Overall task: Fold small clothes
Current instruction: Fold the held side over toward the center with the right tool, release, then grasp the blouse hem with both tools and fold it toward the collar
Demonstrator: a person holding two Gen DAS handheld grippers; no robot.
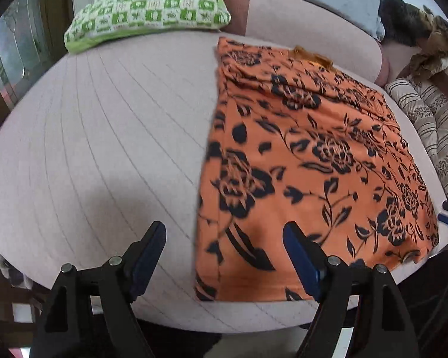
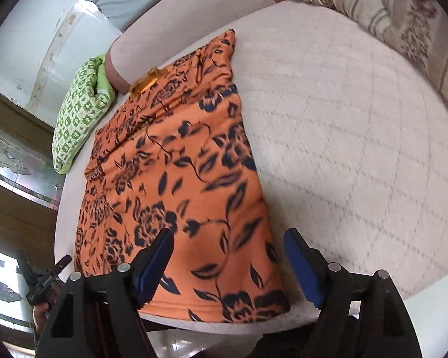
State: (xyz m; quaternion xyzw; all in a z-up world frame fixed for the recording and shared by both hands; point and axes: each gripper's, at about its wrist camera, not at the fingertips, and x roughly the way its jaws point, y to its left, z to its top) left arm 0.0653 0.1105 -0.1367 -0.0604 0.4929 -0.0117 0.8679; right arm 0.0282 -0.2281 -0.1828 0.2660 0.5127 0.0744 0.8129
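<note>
**Orange garment laid out flat, folding looks barely started**

Going left to right from my feeds. Far left at the back there's a green-and-white checked cushion (image 1: 146, 9) sitting on the pale pinkish quilted mattress (image 1: 104, 149), well clear of the work. My left claw (image 1: 224, 256) hangs above the near edge of the bed with its jaws wide apart and nothing between them; one blue-padded finger is over bare mattress, the other over the cloth's near-left corner.

Then the thing itself: the orange fabric garment with the dark navy flower print (image 1: 313, 155). It lies spread in a long rectangle running from the near edge of the bed toward the back, with some bunched ridges at the far end. The left side looks like a straight doubled edge, so I'd guess one lengthwise fold may already be in, but I can't tell for sure.

My right claw (image 2: 228, 261) is also gaping wide and empty, hovering over the garment's near-right corner (image 2: 254, 298). Far right, a beige striped pillow (image 2: 388, 15) rests at the bed's edge.

My read: early stage. The cloth is flattened, neither claw has grabbed it, and the crosswise folds are all still to do.
</note>
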